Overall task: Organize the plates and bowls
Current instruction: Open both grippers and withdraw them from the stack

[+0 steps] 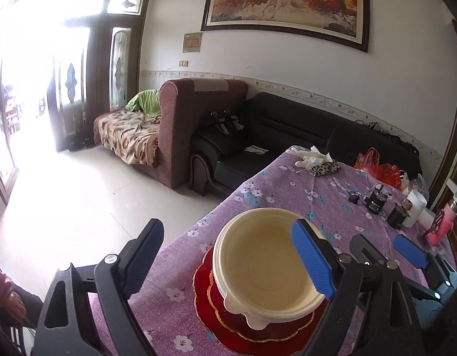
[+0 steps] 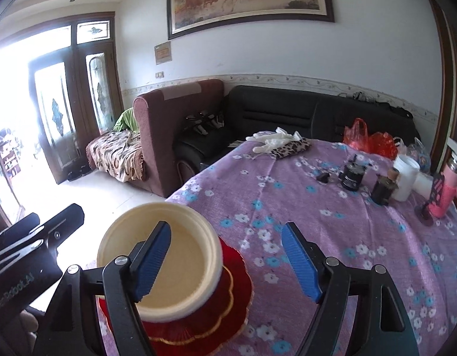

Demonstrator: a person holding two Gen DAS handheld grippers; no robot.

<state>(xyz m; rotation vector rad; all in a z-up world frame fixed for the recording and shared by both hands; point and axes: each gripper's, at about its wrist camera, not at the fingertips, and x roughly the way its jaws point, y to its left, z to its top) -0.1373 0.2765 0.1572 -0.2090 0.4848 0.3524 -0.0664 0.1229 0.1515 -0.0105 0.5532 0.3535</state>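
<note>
Bowls (image 1: 265, 267), red plates (image 1: 207, 305) partly hidden.

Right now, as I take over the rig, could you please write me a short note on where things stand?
Left claw: open, holding nothing; one blue pad shows in front of the cream bowl.
Right claw: open, holding nothing, beside the same stack.
Job's things: the cream bowl sits on the red plates, near the edge of the table's purple flowered cloth.
Done: bowl and plates are stacked in one pile.
Left: no other plates or bowls are visible; the far end holds only jars, a white cup and bags. Check the pile sits steady.
</note>
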